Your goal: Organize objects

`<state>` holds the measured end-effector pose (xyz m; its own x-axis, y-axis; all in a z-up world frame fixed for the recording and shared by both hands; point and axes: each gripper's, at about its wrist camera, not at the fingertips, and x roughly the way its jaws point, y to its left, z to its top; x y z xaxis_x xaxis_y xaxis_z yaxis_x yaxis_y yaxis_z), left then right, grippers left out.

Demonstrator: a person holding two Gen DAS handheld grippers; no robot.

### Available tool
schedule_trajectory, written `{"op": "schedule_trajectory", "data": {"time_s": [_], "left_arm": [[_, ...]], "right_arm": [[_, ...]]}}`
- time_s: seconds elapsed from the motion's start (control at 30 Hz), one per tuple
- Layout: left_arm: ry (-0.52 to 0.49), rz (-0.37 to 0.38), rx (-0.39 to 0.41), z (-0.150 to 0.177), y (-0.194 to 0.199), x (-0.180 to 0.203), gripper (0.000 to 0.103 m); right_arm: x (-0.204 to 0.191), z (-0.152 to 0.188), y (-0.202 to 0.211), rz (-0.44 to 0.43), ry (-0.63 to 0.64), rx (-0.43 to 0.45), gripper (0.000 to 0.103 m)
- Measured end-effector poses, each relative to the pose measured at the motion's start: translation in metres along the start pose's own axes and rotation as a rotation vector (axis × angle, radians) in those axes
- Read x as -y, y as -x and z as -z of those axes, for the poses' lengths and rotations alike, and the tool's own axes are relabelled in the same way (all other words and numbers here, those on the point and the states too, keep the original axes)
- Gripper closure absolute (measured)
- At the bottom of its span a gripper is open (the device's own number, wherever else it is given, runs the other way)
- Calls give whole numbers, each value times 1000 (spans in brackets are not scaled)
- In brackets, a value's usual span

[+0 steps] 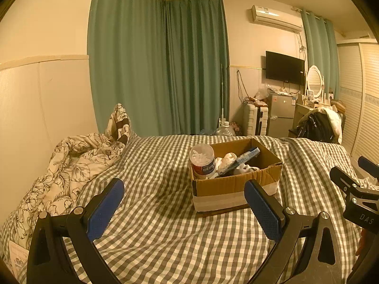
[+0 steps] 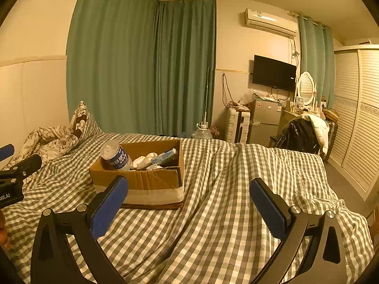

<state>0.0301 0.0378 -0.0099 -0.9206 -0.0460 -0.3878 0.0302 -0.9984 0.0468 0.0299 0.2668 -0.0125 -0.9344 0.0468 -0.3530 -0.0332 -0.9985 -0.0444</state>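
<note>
- The bed (image 1: 165, 224) filled the near half of both views, covered in a wrinkled grey-and-white checked sheet; its near edge was cut off behind the tools.
- A crumpled flower-print quilt (image 1: 71, 161) lay heaped at the far left against the wall, its lower part running out of view.
- The cardboard box (image 1: 227, 187) sat open on the sheet in the middle of the bed, rectangular, with pale tape banding its lower front and a torn top flap.
- In the box's near-left corner a round plastic tub (image 1: 202, 159) with a clear lid leaned outward.
- Beside it lay whitish bundles (image 1: 227, 159) and a blue-and-white packet (image 1: 247, 156); what these were was hard to make out.
- The left gripper (image 1: 184, 209) hovered near the box, blue ridged pads spread wide, holding nothing.
- The right gripper (image 2: 189, 210) was likewise spread wide and empty, right of the box.
</note>
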Motion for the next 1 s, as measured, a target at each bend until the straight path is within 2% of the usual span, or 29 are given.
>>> {"op": "schedule_trajectory", "data": {"time_s": [1.0], "left_arm": [[-3,3,-18,5,-2,3,0]], "right_arm": [[-13,2,-2,-7,8,-6,0]]}}
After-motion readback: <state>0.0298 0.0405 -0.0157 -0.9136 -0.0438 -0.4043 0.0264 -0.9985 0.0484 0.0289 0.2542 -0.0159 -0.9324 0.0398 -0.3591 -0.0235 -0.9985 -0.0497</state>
